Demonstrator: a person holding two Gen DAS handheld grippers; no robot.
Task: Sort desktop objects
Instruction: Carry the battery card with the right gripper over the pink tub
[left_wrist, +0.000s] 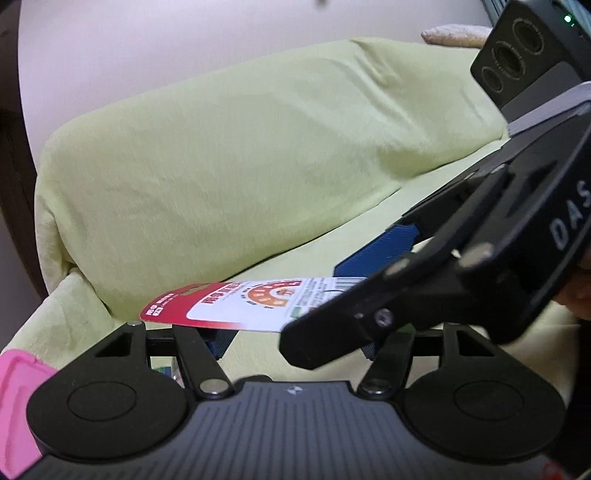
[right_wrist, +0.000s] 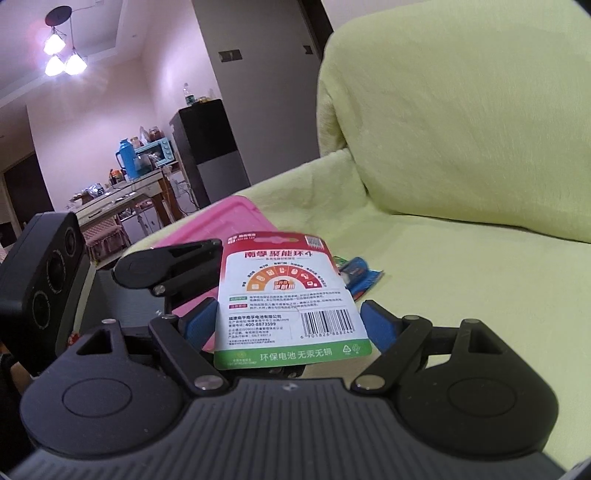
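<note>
In the left view, my left gripper had its fingers spread wide with nothing between them. The card hung edge-on just above them, flat and thin, with a glossy red-and-white print. My right gripper reached in from the right, one ribbed blue pad at the card's far edge and a black finger at the near edge. A pink lid showed at the left, over the sofa's soft green cover.

In the right view, the card stood face-on between my right pads, which were closed on its two side edges, holding it in the air above the seat. A blue packet lay beyond on the cover.

I judged that hold weak. Thin, slick card pinched by its edges could bow and spring out, or twist if my left fingers bumped it. It would then drop onto the plush cover, where a flat card is hard to get under.
</note>
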